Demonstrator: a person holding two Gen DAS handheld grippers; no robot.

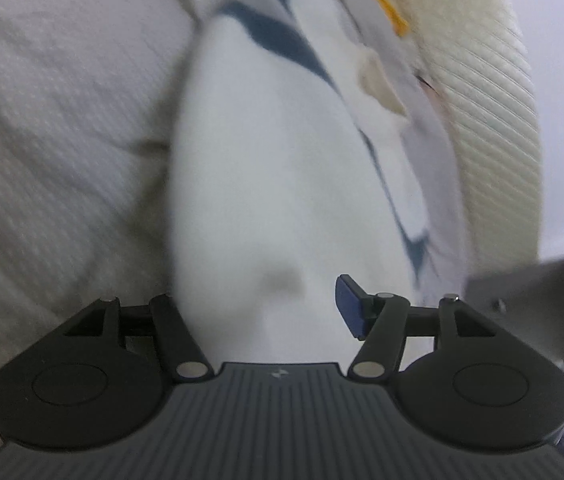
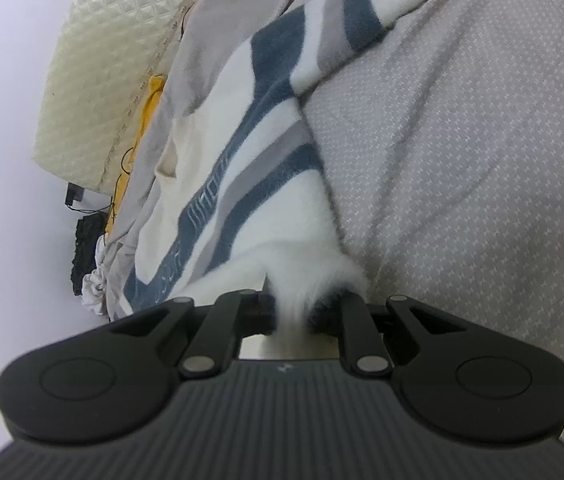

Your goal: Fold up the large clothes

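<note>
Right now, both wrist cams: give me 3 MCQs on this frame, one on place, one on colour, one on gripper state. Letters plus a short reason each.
1. Where does the white fleece garment lie?
A. on a grey dotted bedsheet
B. on a wooden floor
C. in a laundry basket

2. What colours are the garment's stripes?
A. red and black
B. dark blue and grey
C. green and yellow

3. How does the right gripper stand?
A. wide open, nothing between the fingers
B. shut on the garment's white edge
C. out of view

Answers:
1 A, the sheet spreads out beside the garment in both views.
2 B, blue and grey bands cross the white fleece.
3 B, its fingers pinch a bunch of white fleece; the left gripper stands open around the cloth.
</note>
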